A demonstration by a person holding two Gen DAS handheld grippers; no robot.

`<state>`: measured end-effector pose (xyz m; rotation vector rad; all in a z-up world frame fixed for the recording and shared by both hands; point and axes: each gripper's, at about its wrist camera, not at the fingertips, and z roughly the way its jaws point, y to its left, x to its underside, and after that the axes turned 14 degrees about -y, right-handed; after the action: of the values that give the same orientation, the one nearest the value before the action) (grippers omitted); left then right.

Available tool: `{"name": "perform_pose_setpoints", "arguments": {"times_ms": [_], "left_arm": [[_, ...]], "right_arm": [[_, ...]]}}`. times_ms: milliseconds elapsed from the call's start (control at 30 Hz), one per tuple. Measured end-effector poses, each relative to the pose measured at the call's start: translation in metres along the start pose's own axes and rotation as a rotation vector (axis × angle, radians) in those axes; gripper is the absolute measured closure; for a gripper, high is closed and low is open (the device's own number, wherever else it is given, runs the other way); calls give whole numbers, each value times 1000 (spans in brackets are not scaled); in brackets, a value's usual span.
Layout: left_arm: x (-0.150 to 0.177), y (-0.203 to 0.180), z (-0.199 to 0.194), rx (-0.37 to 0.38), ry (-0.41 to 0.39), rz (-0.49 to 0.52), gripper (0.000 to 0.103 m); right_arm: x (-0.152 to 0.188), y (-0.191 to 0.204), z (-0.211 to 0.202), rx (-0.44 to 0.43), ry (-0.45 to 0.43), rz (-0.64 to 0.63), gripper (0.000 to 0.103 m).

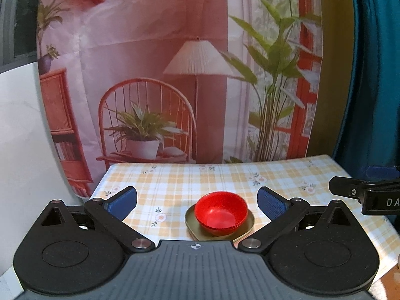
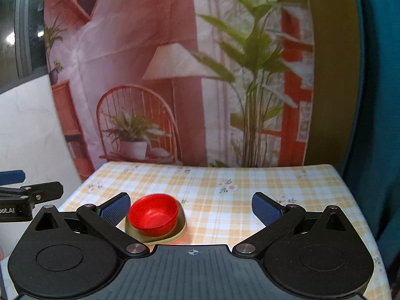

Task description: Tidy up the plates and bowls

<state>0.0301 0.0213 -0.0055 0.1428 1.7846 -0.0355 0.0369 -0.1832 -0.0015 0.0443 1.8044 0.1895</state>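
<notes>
Red bowl sitting nested on olive plate mid-table; left gripper and right gripper both hovering wide open, empty, advisably keeping clear of the stack.

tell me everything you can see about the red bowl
The red bowl is small, round and glossy, plastic by its look. It appears to be a nested stack, with layered edges below its rim. It stands upright and empty on an olive-green plate on the checked tablecloth. Only the plate touches it; neither gripper does.
</notes>
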Motion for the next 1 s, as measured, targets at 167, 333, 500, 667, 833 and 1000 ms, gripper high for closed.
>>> {"name": "perform_pose_setpoints", "arguments": {"times_ms": [167,333,500,667,833,1000], "left_arm": [[-6,-4,-14,-9,-34,4,0],[-11,-10,-20,-44,-65,36,0],[-13,-8,-25,-54,-76,15,0],[-13,-9,-27,-64,-78,20,0],[-13,-12,-28,-70,-80,26,0],[-12,-12,-30,-77,-79,26,0]], "right_arm": [[-7,-3,-16,5,-33,-1,0],[-12,-4,-23,6,-49,-9,0],[-14,-4,-28,6,-62,-14,0],[-13,-5,-32,9,-68,-12,0],[-13,-6,-35,12,-73,-9,0],[-13,-6,-35,9,-66,-10,0]]}}
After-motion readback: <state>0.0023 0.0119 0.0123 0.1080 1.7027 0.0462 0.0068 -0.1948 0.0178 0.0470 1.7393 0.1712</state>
